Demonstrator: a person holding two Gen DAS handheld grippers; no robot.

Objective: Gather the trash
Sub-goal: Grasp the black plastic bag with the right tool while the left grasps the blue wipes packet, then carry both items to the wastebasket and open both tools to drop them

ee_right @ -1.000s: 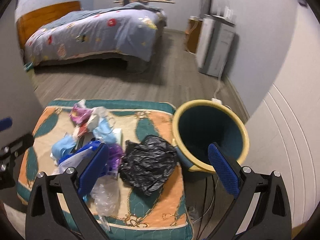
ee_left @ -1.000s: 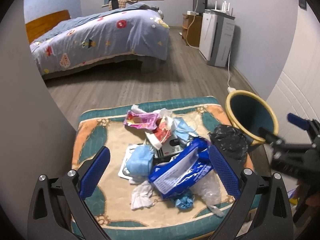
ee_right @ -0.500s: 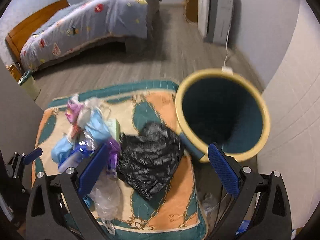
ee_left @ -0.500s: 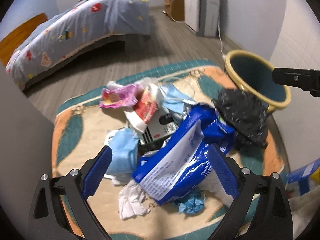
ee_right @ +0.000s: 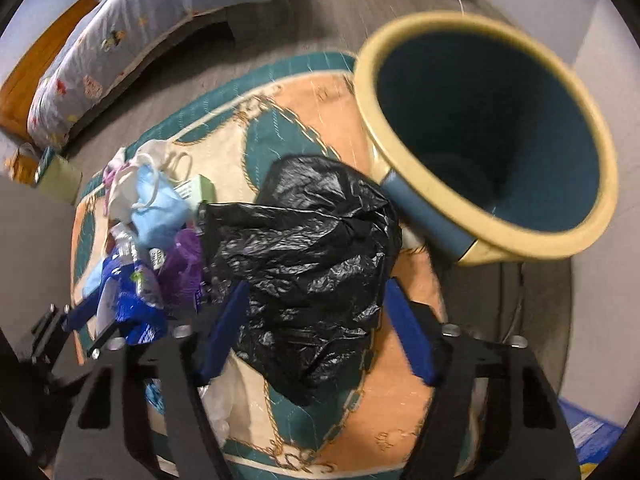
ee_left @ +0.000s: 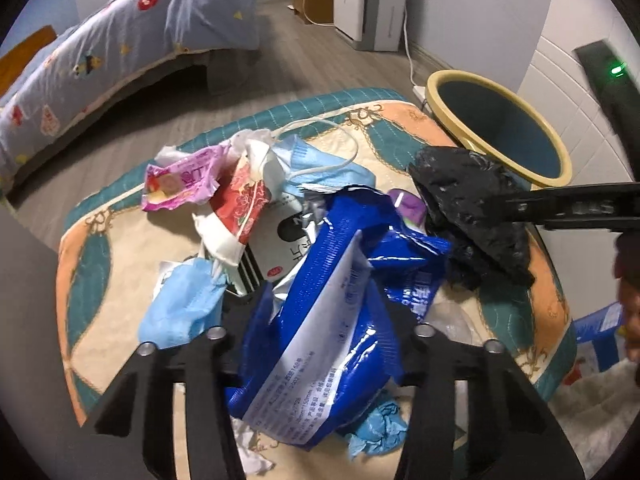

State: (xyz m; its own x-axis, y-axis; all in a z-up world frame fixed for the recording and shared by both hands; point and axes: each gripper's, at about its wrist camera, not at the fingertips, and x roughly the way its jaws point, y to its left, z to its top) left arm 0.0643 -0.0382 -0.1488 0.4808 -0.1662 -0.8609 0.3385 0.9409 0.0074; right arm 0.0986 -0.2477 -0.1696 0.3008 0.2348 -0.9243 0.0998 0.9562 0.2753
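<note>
A heap of trash lies on a teal and orange cushion (ee_left: 92,264). My left gripper (ee_left: 326,300) points down into the heap. Its jaws are closing and pinch a crumpled blue wipes packet (ee_left: 320,320), which hides the pads. A black plastic bag (ee_right: 304,248) lies beside a blue bin with a yellow rim (ee_right: 608,184). My right gripper (ee_right: 316,292) straddles the bag with its jaws closing. The left pad touches the bag and the right pad stands at its edge. One right finger (ee_left: 580,204) crosses the bag in the left wrist view.
Blue face masks (ee_left: 180,308), a pink wrapper (ee_left: 180,180), a red and white wrapper (ee_left: 240,208) and tissues lie around the packet. A bed (ee_left: 120,40) and a white cabinet (ee_left: 372,0) stand across the wooden floor. The wall is close behind the bin.
Both grippers have come down onto the heap and their jaws have narrowed, the left around the blue packet, the right around the black bag. The packet is now crumpled and raised.
</note>
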